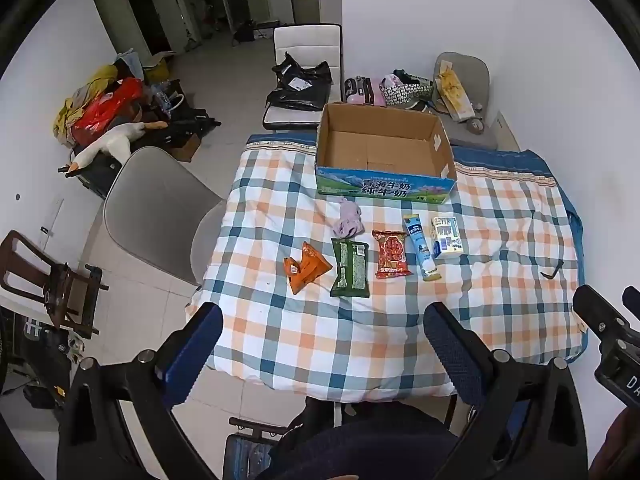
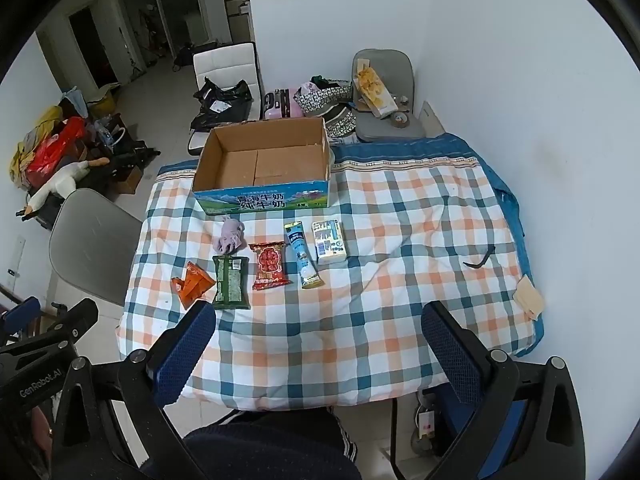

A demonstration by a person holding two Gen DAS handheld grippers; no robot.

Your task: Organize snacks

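Observation:
An empty cardboard box (image 1: 384,148) (image 2: 264,164) stands at the far side of the checked tablecloth (image 1: 320,340) (image 2: 380,320). In front of it lies a row of snacks: an orange packet (image 1: 306,268) (image 2: 193,283), a green packet (image 1: 350,267) (image 2: 229,281), a red packet (image 1: 392,254) (image 2: 269,265), a light blue tube pack (image 1: 421,247) (image 2: 303,254) and a small white carton (image 1: 446,237) (image 2: 329,241). A lilac cloth lump (image 1: 347,218) (image 2: 229,235) lies by the box. My left gripper (image 1: 324,328) and right gripper (image 2: 320,326) hover open above the near table edge, holding nothing.
A grey chair (image 1: 160,208) (image 2: 94,240) stands at the table's left, a white chair with a black bag (image 1: 304,80) behind the box. A thin dark strip (image 2: 480,258) and a tan pad (image 2: 528,296) lie at the right. Piled clutter (image 1: 108,112) sits on the floor at left.

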